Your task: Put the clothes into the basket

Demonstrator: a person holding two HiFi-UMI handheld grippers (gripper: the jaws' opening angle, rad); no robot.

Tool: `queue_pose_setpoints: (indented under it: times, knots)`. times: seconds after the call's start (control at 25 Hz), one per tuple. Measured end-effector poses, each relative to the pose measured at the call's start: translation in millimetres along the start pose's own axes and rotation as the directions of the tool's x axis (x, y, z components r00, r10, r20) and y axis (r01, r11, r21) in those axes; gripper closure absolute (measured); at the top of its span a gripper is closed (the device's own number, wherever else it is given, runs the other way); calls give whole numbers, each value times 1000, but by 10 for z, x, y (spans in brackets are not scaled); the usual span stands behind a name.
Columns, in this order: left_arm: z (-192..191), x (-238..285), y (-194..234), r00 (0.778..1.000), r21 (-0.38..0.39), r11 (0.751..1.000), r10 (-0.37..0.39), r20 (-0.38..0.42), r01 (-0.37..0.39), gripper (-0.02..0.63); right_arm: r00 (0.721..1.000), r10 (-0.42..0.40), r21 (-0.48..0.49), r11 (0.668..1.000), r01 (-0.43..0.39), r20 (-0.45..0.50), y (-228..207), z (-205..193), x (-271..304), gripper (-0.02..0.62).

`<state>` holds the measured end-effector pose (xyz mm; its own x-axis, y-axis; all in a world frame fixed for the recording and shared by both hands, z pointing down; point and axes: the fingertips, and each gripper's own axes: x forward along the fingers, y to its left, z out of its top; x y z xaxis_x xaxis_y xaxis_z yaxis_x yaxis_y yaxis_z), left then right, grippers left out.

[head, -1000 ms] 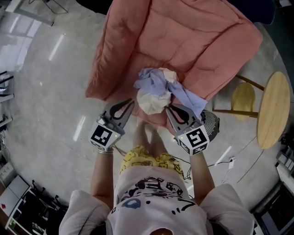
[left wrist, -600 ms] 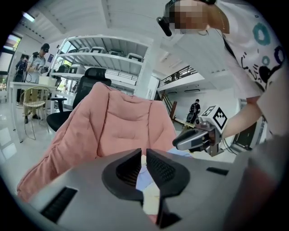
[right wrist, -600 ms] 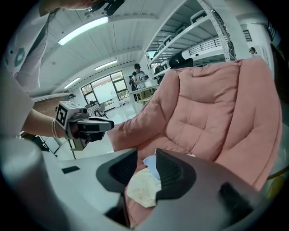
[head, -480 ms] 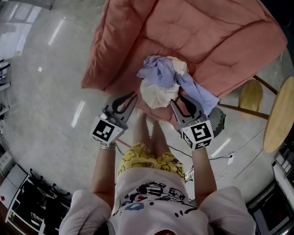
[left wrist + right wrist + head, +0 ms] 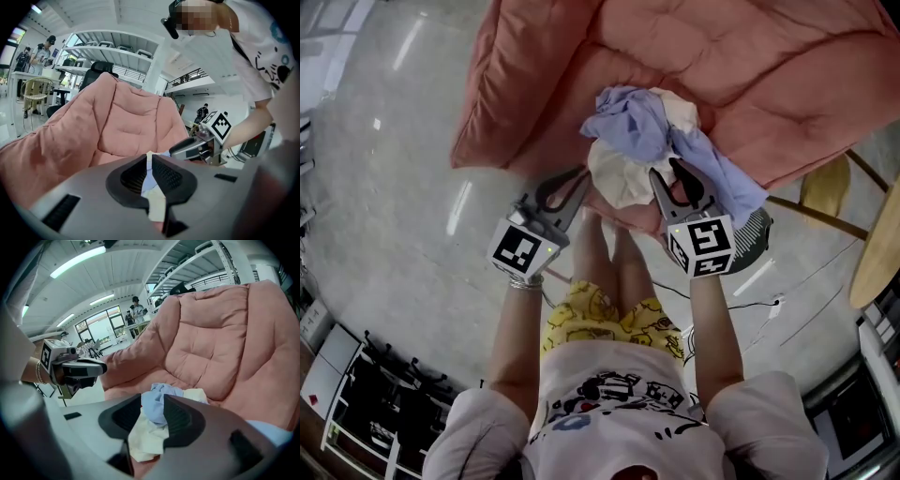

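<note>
A pile of clothes, a lavender garment [image 5: 637, 131] over a cream one [image 5: 619, 180], lies on the seat of a pink padded chair [image 5: 750, 66]. My right gripper [image 5: 667, 173] is open at the pile's near right edge; its jaws have just been opening, and the lavender cloth [image 5: 161, 391] and the cream cloth [image 5: 145, 437] show just past them, unpinched. My left gripper [image 5: 579, 174] is shut and empty, close to the pile's near left edge. A dark slatted round container [image 5: 755, 239], perhaps the basket, stands on the floor right of my right gripper.
A yellow wooden stool [image 5: 825, 187] and a round wooden tabletop [image 5: 877, 253] stand at the right. A cable [image 5: 769, 300] runs over the glossy floor. Dark racks [image 5: 356, 394] fill the lower left. People stand far off [image 5: 40, 47].
Both grippers have come lower and closer to the pile on the chair. The right jaws, shut a second ago, have spread apart. The left jaws stay together.
</note>
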<state>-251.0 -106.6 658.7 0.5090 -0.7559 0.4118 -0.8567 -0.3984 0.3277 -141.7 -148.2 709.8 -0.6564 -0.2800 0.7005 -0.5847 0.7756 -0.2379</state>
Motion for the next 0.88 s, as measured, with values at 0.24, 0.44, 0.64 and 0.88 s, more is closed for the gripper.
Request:
queue_pose_setpoints:
  times: [0.24, 0.44, 0.64, 0.88]
  knots:
    - [-174, 72, 81, 1000, -14, 1000, -20, 15, 20, 581, 999, -36, 46, 998, 38, -37, -157, -182, 321, 425]
    - [-386, 96, 135, 1000, -13, 1000, -27, -7, 27, 581, 991, -103, 68, 992, 109, -87, -334, -360, 541, 414]
    - [-469, 120, 250, 1000, -16, 1000, -13, -6, 13, 581, 977, -144, 88, 983, 160, -158, -416, -498, 842, 414]
    - [-548, 177, 347, 1000, -37, 999, -21, -10, 20, 581, 961, -130, 122, 979, 163, -244, -431, -787, 1158, 414]
